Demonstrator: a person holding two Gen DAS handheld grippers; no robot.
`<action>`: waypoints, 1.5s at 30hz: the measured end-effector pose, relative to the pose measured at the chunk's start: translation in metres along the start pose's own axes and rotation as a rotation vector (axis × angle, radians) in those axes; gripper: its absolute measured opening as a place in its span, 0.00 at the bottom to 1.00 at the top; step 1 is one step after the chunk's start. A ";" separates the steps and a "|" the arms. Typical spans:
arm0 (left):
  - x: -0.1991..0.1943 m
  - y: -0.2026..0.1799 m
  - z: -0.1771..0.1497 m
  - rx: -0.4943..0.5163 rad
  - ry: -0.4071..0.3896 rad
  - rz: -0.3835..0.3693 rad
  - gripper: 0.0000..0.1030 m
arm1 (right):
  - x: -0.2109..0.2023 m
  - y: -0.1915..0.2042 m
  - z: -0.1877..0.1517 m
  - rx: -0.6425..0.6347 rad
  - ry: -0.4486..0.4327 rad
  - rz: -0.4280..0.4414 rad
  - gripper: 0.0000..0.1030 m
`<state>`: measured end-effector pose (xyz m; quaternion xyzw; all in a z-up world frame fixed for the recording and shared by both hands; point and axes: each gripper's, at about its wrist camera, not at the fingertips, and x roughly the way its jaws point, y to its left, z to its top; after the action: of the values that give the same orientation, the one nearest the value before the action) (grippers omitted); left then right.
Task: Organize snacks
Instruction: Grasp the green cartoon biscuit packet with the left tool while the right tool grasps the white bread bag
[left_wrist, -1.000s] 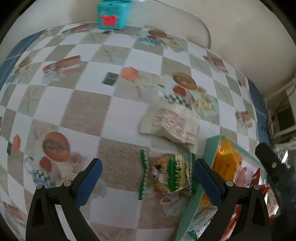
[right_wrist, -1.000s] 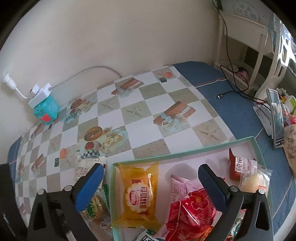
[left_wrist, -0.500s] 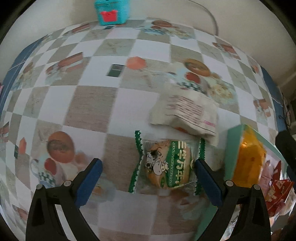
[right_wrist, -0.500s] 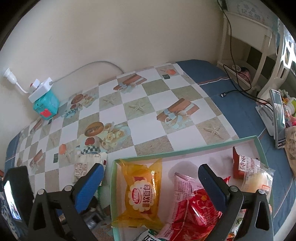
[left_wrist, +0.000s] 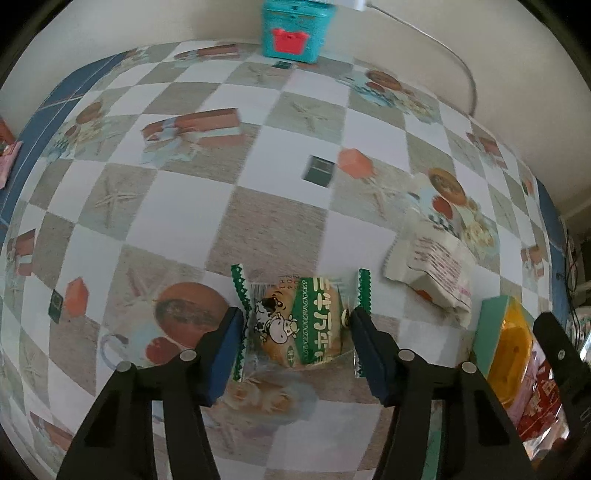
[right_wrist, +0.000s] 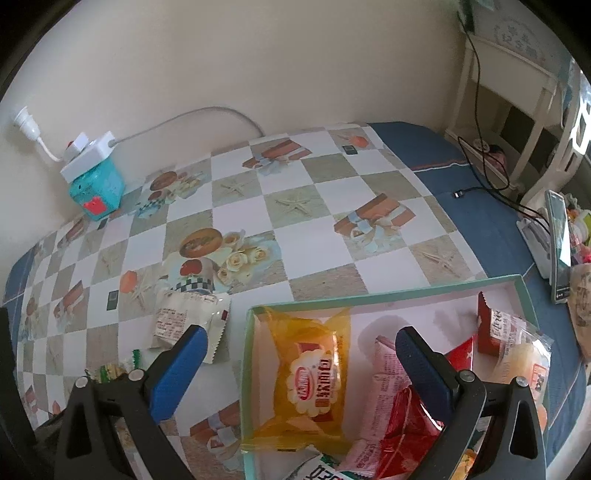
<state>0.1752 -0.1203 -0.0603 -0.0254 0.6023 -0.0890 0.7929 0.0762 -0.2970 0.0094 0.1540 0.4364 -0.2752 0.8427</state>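
Note:
A bun in a green-and-clear wrapper (left_wrist: 299, 332) lies on the checked tablecloth. My left gripper (left_wrist: 295, 323) straddles it, jaws closing, and the blue pads (left_wrist: 231, 332) touch the wrapper's two crimped ends. A white snack packet (left_wrist: 432, 266) lies to its right, beside the teal-rimmed tray (right_wrist: 388, 295). My right gripper (right_wrist: 301, 332) hangs open above the tray's left half, over a yellow bun packet (right_wrist: 314, 376), with nothing between its fingers. Pink (right_wrist: 384, 369) and red (right_wrist: 406, 424) packets fill the tray's near side.
A teal box (right_wrist: 96, 192) with a white power strip and cable stands at the wall. A phone on a stand (right_wrist: 557, 247) and cables sit on the blue cloth at the right. More wrapped snacks (right_wrist: 517, 347) lie in the tray's right corner.
The left gripper slid over the green bun packet, which now lies centred between its jaws, and the jaws have narrowed onto its ends. The right gripper shifted slightly over the tray, still open.

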 end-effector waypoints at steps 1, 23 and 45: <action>0.000 0.003 0.003 -0.008 -0.004 0.008 0.59 | 0.000 0.003 0.000 -0.009 -0.001 -0.001 1.00; -0.018 0.103 0.018 -0.239 -0.054 0.008 0.59 | 0.033 0.094 0.002 -0.192 0.104 0.133 0.99; -0.035 0.137 0.012 -0.329 -0.059 -0.062 0.58 | 0.075 0.121 0.001 -0.200 0.221 0.068 0.68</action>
<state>0.1925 0.0195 -0.0436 -0.1759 0.5843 -0.0131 0.7922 0.1846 -0.2255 -0.0496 0.1134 0.5461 -0.1831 0.8096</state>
